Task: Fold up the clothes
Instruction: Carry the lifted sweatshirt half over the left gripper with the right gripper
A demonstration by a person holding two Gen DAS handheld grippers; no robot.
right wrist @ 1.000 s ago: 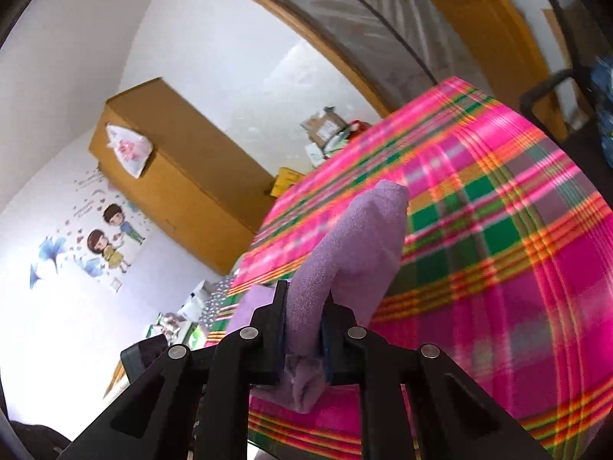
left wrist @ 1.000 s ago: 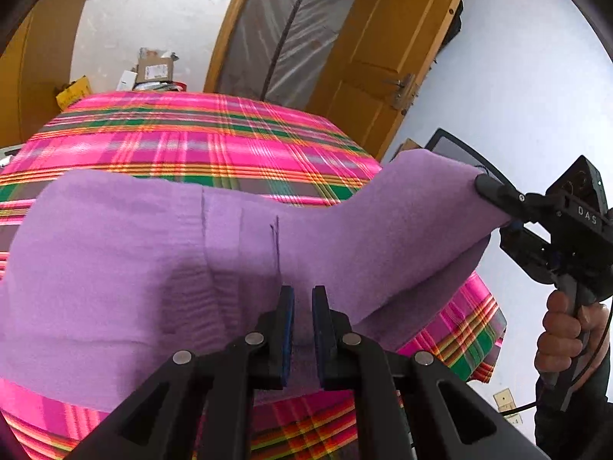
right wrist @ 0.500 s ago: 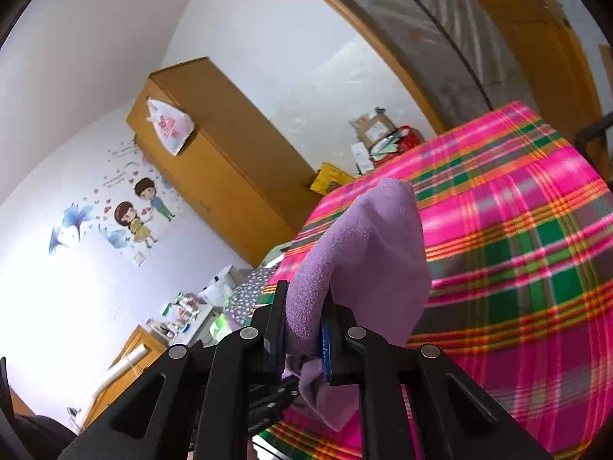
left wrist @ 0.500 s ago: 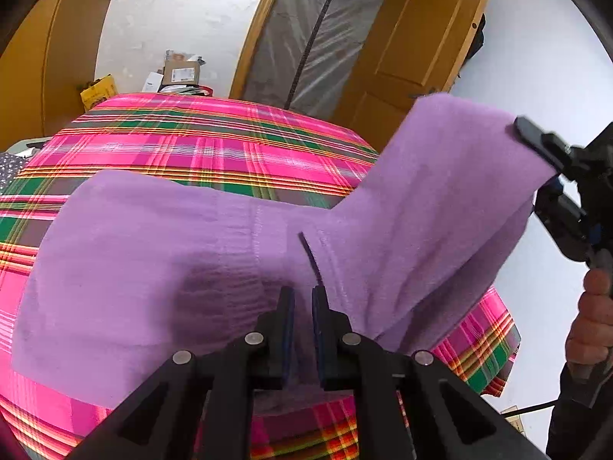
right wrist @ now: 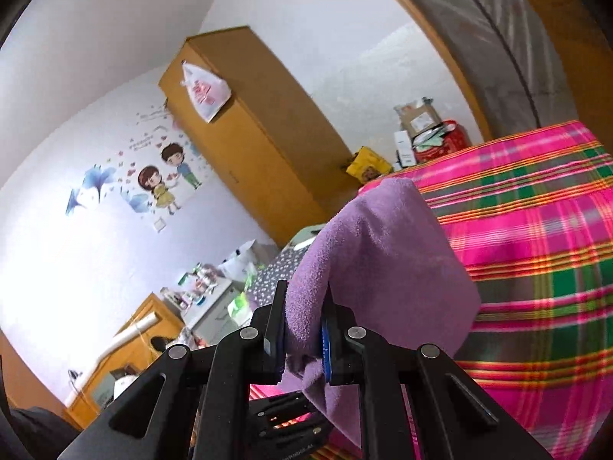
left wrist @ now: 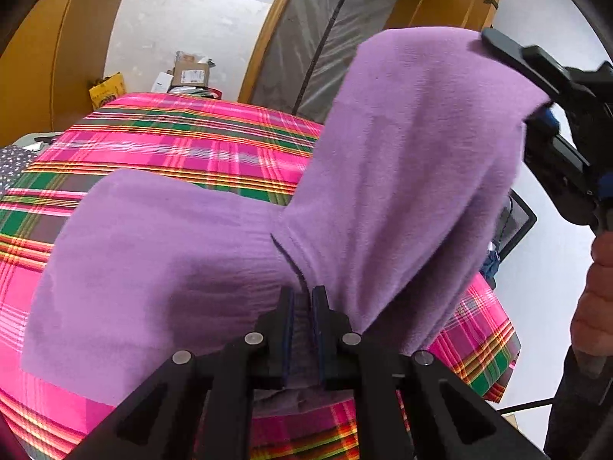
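Observation:
A lilac knit garment [left wrist: 161, 253] lies on a table under a pink plaid cloth [left wrist: 184, 142]. My left gripper [left wrist: 302, 299] is shut on the garment's near edge at a seam, low over the table. My right gripper [right wrist: 304, 303] is shut on another part of the same lilac garment [right wrist: 379, 253] and holds it raised. In the left wrist view that raised part [left wrist: 413, 161] hangs as a tall flap from the right gripper [left wrist: 536, 88], held by a person's hand [left wrist: 597, 299].
The plaid cloth [right wrist: 536, 237] drapes over the table edges. Boxes and bags [left wrist: 187, 76] are stacked beyond the far edge, beside a wooden door [left wrist: 444, 4]. A wooden wardrobe [right wrist: 253, 142] and cluttered low furniture [right wrist: 199, 287] stand to the left.
The right gripper has lifted its part of the garment higher and carried it inward over the table, so the flap stands taller. The left gripper has hardly moved.

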